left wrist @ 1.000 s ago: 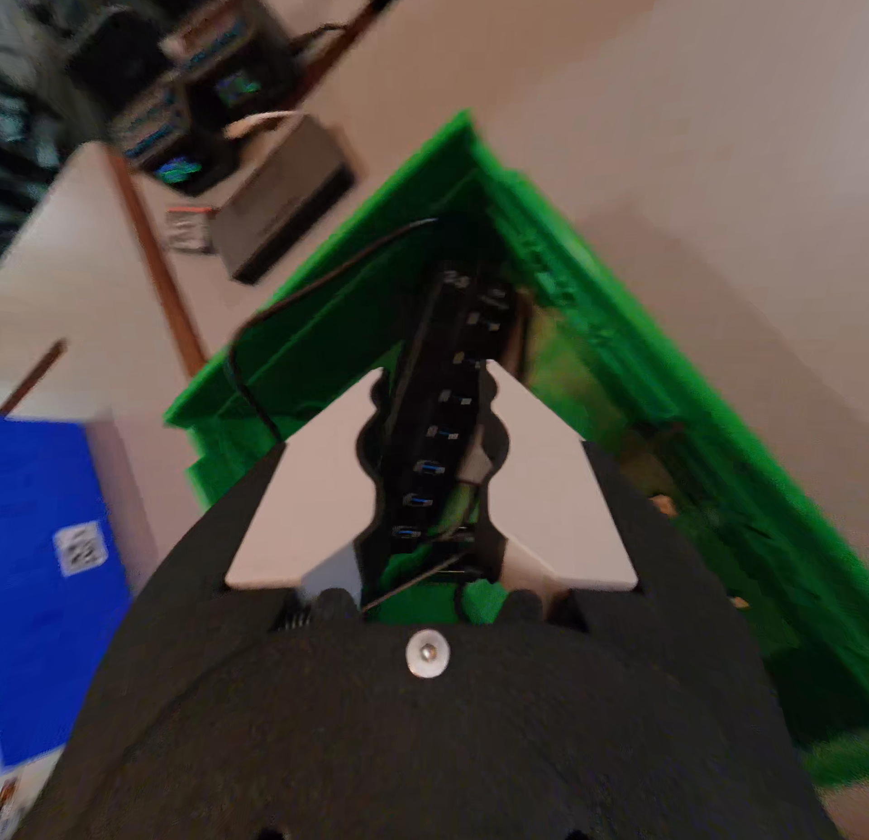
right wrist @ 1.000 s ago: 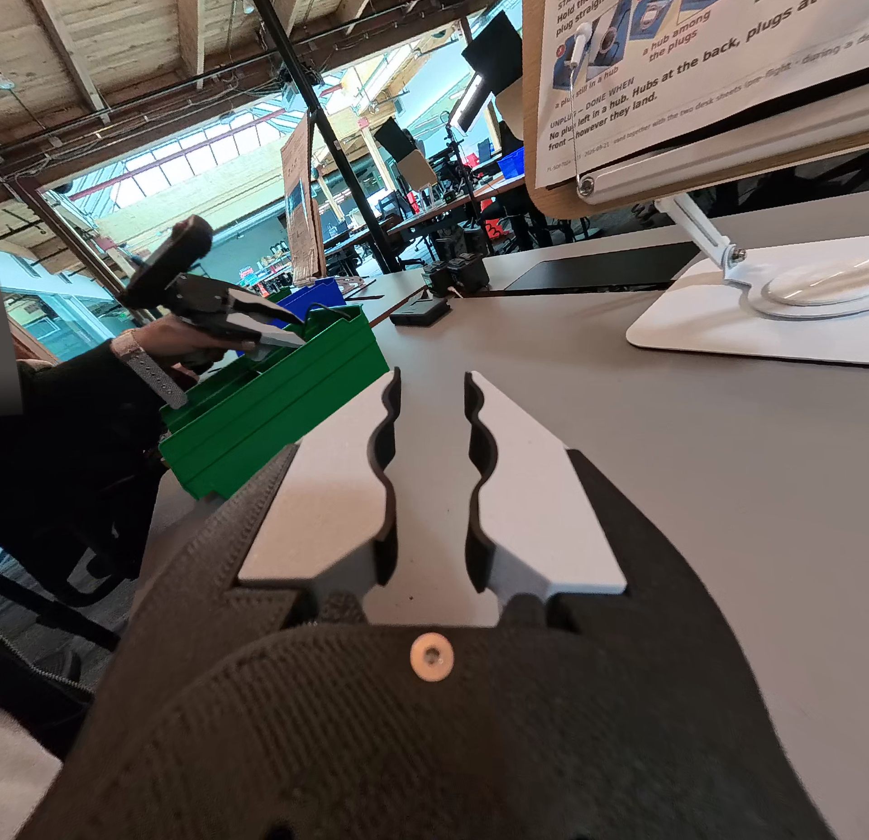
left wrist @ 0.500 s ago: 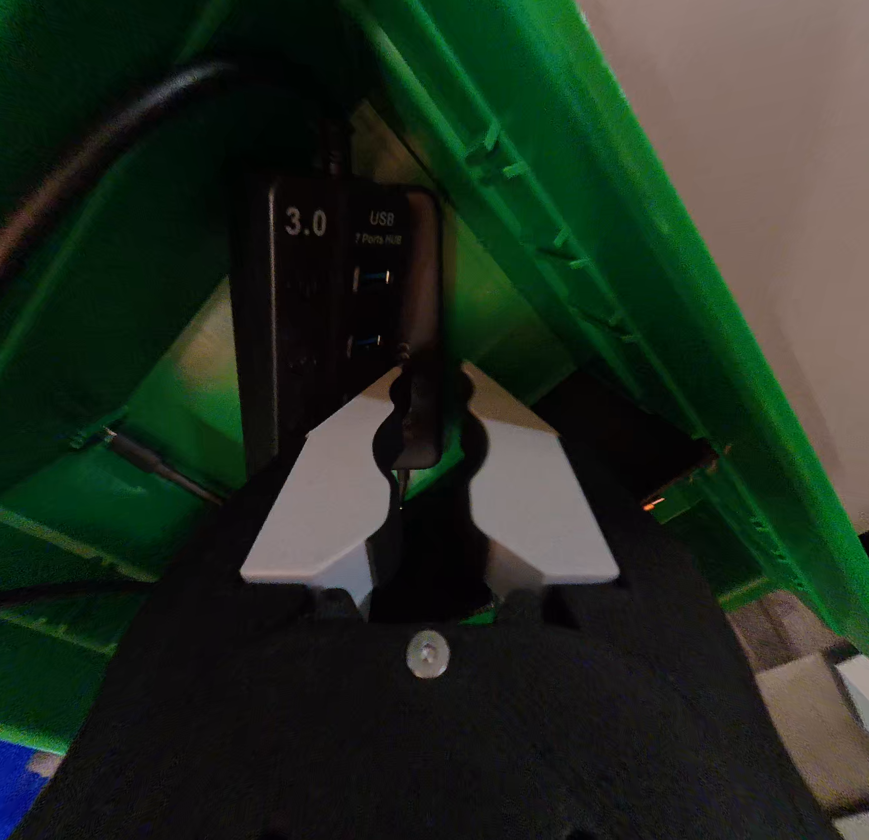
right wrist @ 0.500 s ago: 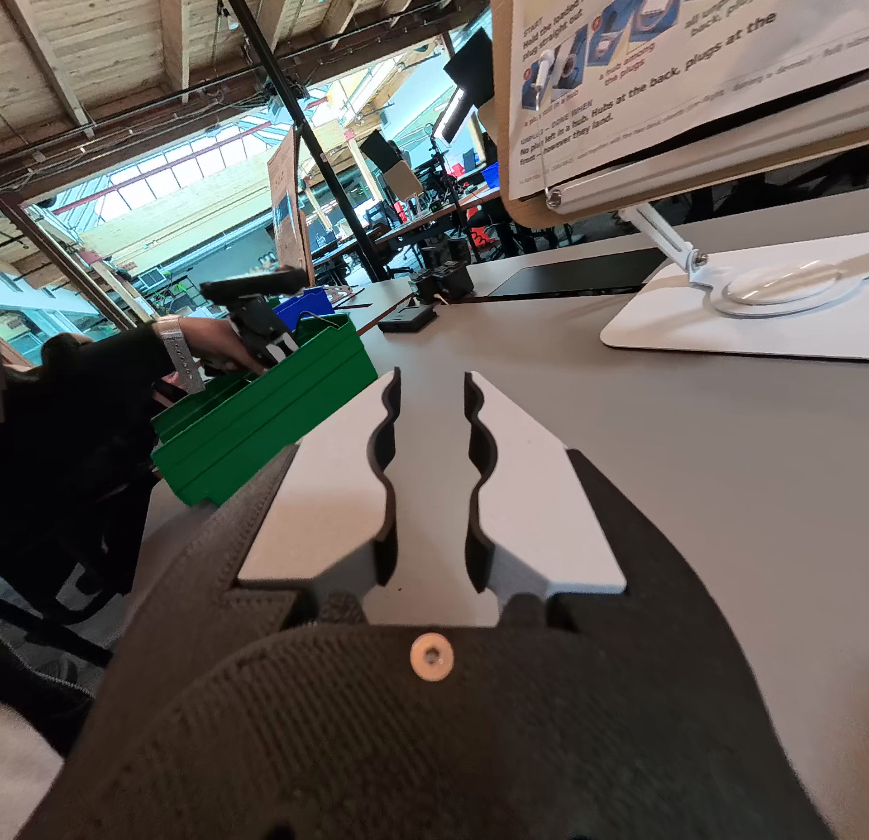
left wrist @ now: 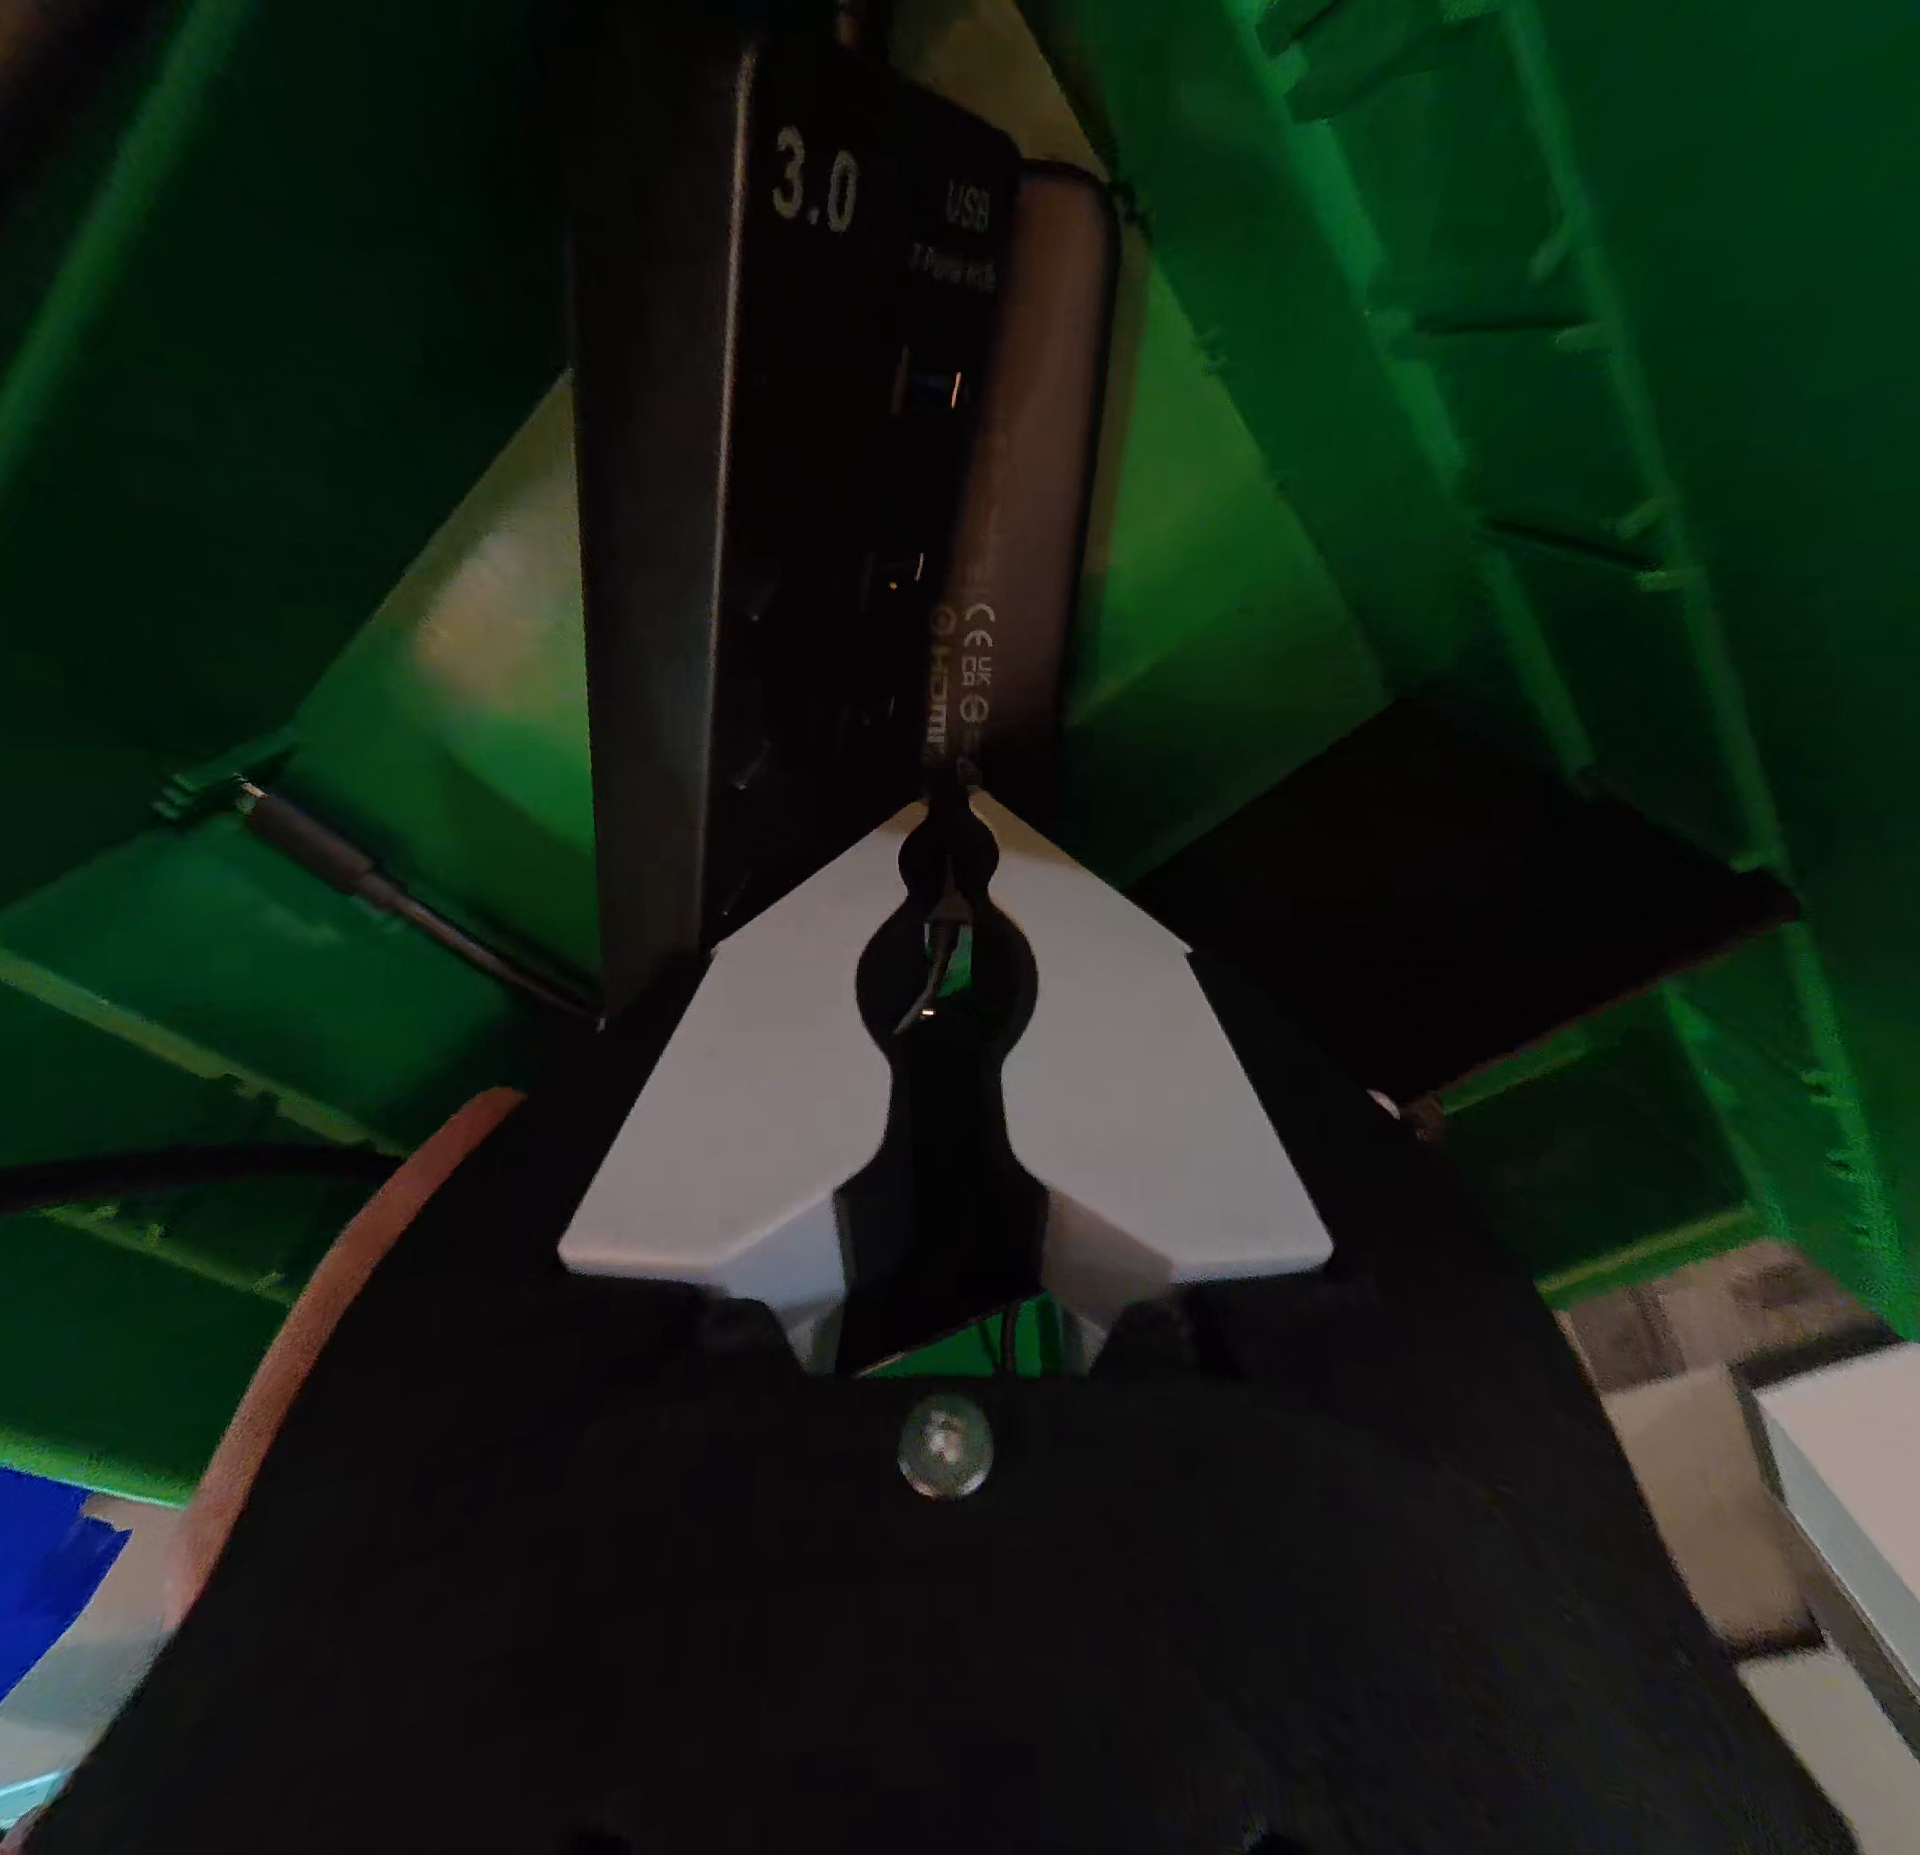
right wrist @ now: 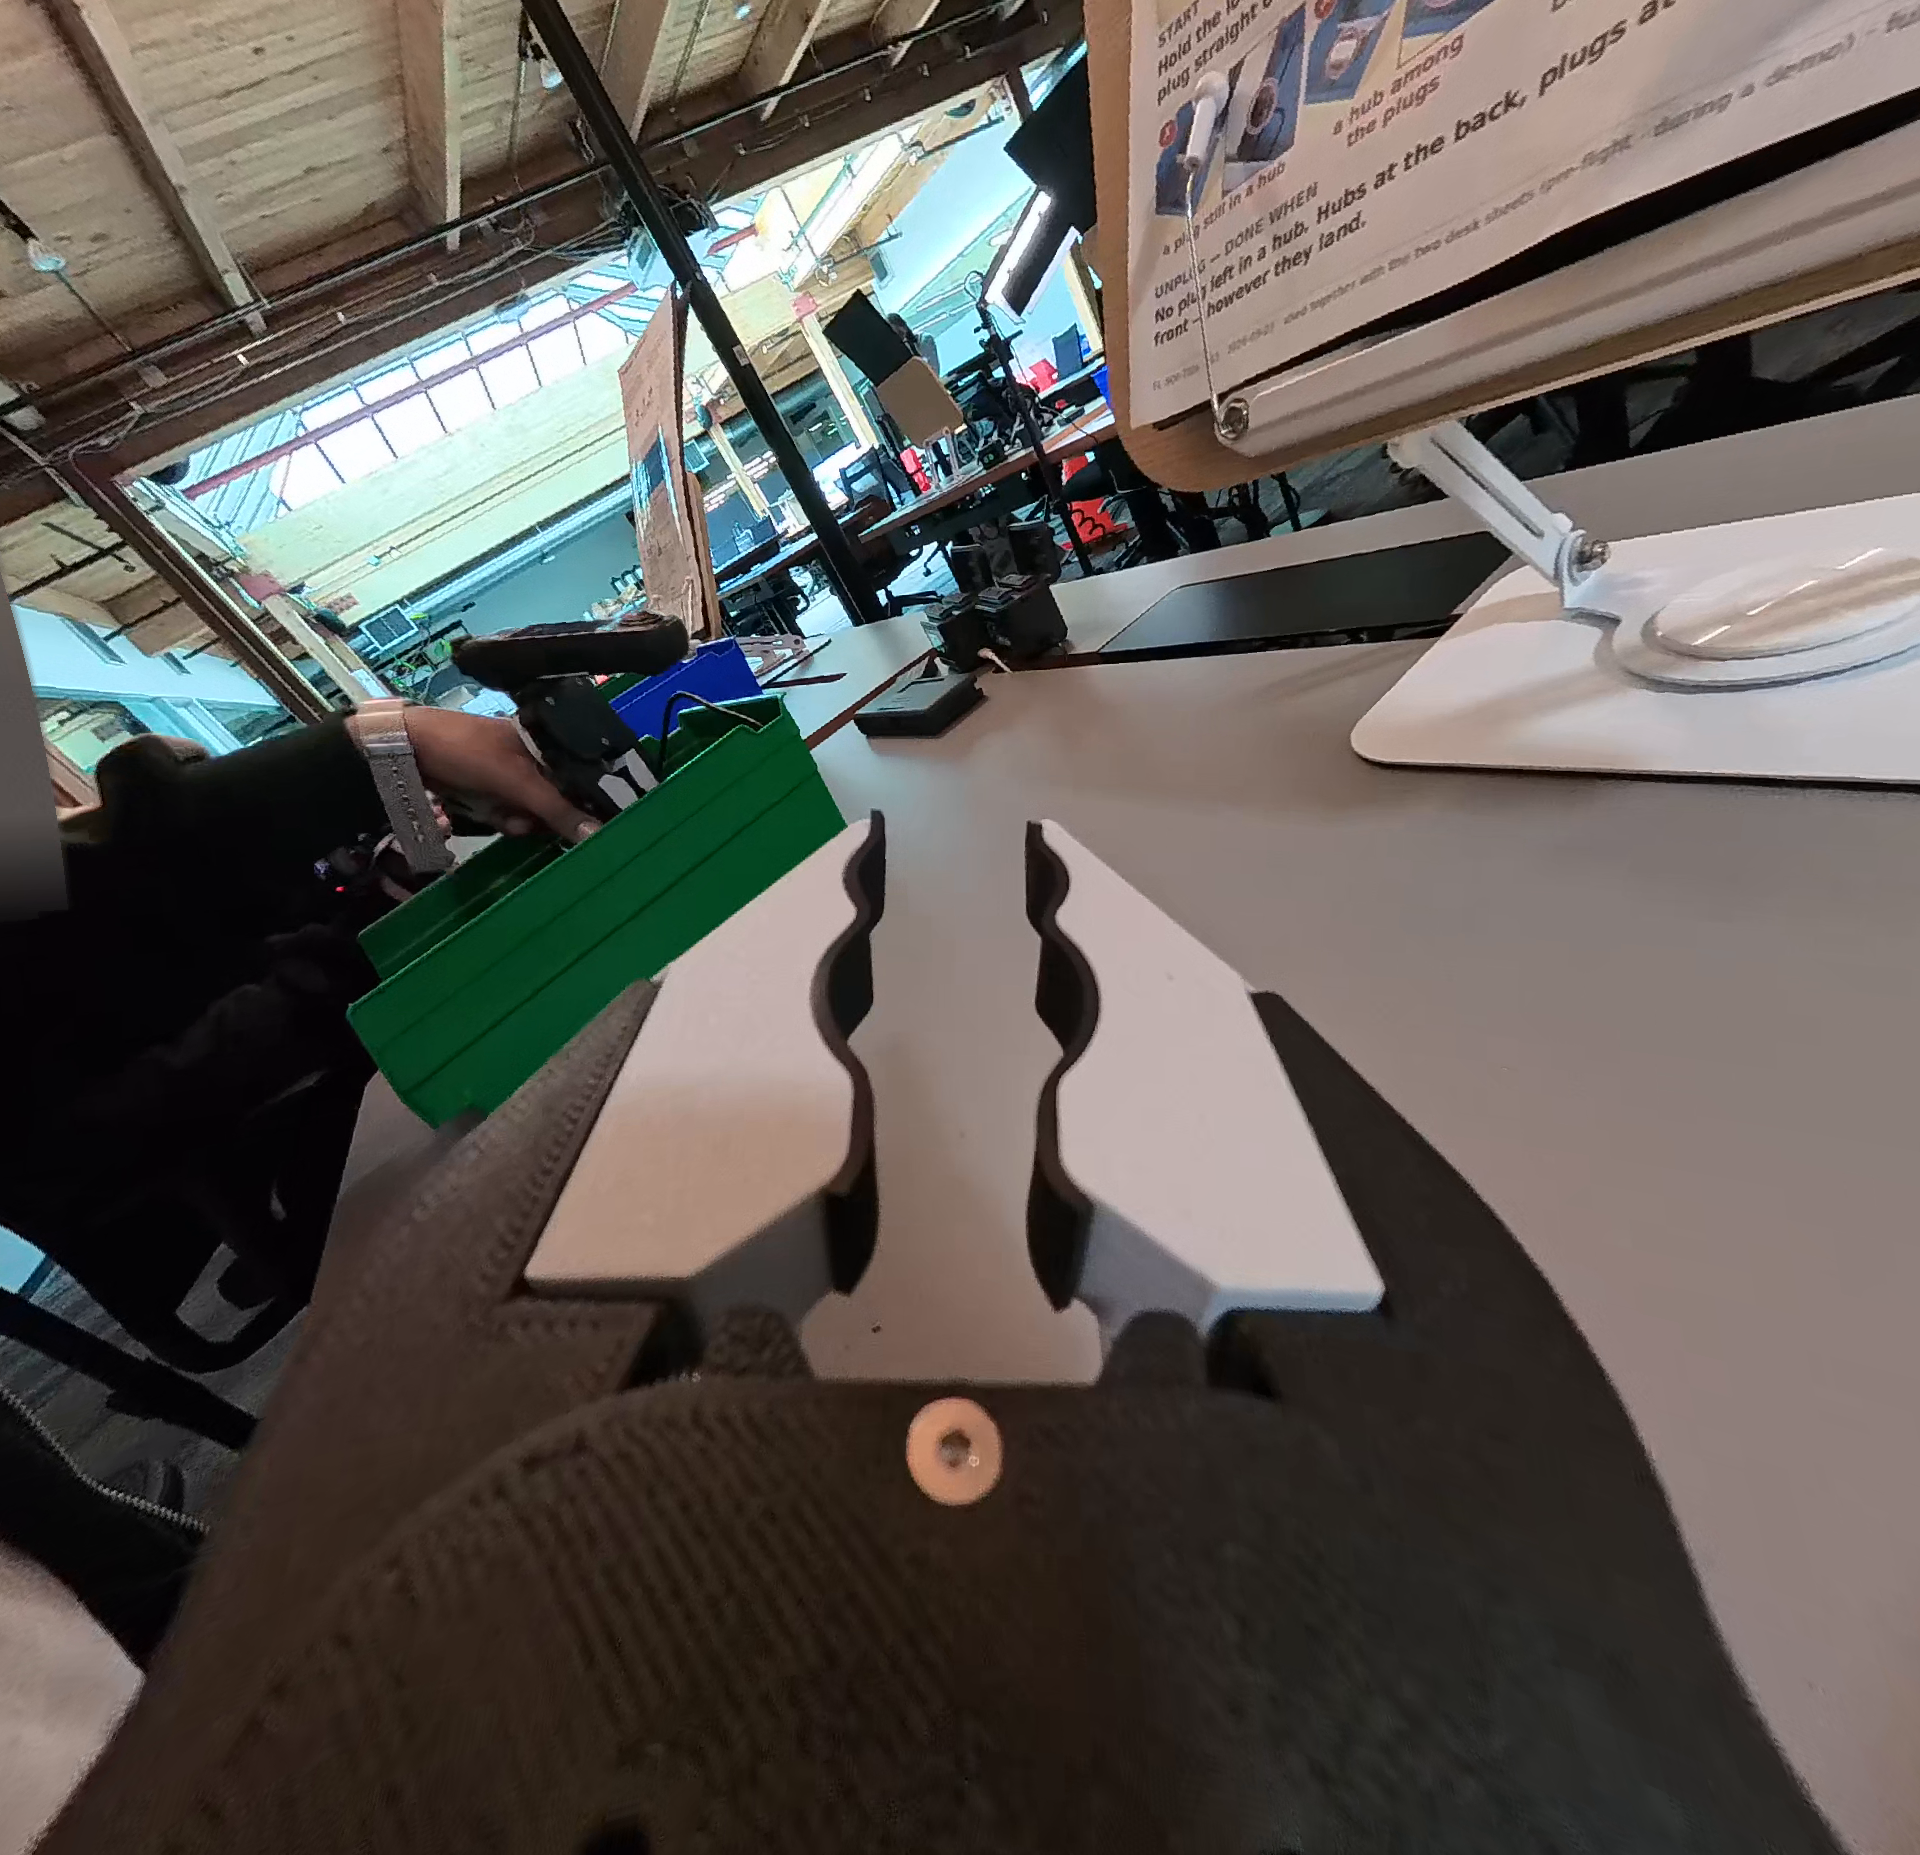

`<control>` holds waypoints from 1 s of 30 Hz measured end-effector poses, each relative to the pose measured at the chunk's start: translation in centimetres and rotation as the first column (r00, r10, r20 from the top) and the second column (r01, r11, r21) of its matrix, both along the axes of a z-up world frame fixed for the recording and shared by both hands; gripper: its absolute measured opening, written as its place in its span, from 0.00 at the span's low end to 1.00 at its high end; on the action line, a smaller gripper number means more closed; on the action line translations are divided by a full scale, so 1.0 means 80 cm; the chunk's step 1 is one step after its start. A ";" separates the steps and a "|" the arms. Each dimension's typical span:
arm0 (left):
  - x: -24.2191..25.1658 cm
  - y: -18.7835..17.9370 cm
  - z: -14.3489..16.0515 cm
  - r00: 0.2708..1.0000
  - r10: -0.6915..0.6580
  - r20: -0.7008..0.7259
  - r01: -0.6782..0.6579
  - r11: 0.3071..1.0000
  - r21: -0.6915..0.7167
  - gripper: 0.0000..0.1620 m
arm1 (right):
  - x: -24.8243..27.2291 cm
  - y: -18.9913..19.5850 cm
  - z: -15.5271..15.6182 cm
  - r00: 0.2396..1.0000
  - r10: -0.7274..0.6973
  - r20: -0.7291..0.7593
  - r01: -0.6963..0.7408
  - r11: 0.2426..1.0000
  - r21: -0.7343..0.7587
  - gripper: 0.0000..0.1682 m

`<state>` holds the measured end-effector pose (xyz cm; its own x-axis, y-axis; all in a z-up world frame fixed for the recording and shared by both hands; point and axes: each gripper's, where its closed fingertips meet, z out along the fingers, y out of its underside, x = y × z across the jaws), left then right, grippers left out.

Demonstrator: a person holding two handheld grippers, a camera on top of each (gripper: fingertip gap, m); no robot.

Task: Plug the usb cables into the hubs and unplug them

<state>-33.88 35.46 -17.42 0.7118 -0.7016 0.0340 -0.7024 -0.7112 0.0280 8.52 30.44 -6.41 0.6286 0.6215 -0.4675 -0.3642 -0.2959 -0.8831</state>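
Observation:
My left gripper (left wrist: 951, 813) is deep inside the green bin (left wrist: 1558, 455). Its jaws are almost together, pinching the near end of a slim grey hub (left wrist: 1049, 455). A thin cable shows in the gap behind the fingertips. A larger black multi-port hub (left wrist: 790, 455) stands right beside the slim one, to its left. A loose cable with a metal plug (left wrist: 343, 870) lies at the bin's left. In the right wrist view the left gripper (right wrist: 582, 756) dips into the bin (right wrist: 603, 922). My right gripper (right wrist: 956, 829) is open and empty, low over the grey table (right wrist: 1351, 974).
A flat black item (left wrist: 1455, 891) lies in the bin at the right. On the table stand a white monitor base (right wrist: 1662, 683), a board with an instruction sheet (right wrist: 1455, 143), a black mat (right wrist: 1299, 600), a small black box (right wrist: 920, 709) and a blue bin (right wrist: 686, 683).
My left gripper dropped from above the bin down into it and closed from open onto the slim hub's end. The right gripper stayed open and only shifted slightly.

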 end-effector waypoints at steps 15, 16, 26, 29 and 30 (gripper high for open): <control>0.006 -0.006 0.001 1.000 -0.007 0.028 0.010 0.991 -0.134 0.05 | 0.009 0.010 -0.008 1.000 -0.011 -0.018 0.011 1.000 -0.017 0.16; 0.012 -0.003 0.001 0.999 -0.001 0.034 0.005 0.994 -0.113 0.09 | 0.008 0.010 -0.008 1.000 -0.009 -0.015 0.009 1.000 -0.015 0.16; 0.036 0.020 0.000 0.996 -0.073 -0.048 0.079 0.984 0.161 0.10 | 0.018 0.011 -0.010 0.999 -0.022 -0.030 0.021 1.000 -0.019 0.16; 0.038 0.023 0.000 0.998 -0.060 0.001 0.059 0.979 0.193 0.10 | 0.018 0.009 -0.009 1.000 -0.024 -0.019 0.023 1.000 -0.010 0.15; 0.037 0.027 0.001 0.998 -0.062 0.012 0.058 0.973 0.224 0.10 | 0.018 0.008 -0.008 1.000 -0.024 -0.017 0.024 1.000 -0.008 0.15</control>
<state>-30.88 37.63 -17.32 0.6689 -0.7342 -0.1157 -0.7428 -0.6547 -0.1401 9.94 31.11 -7.07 0.6352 0.6029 -0.4828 -0.3862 -0.2934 -0.8745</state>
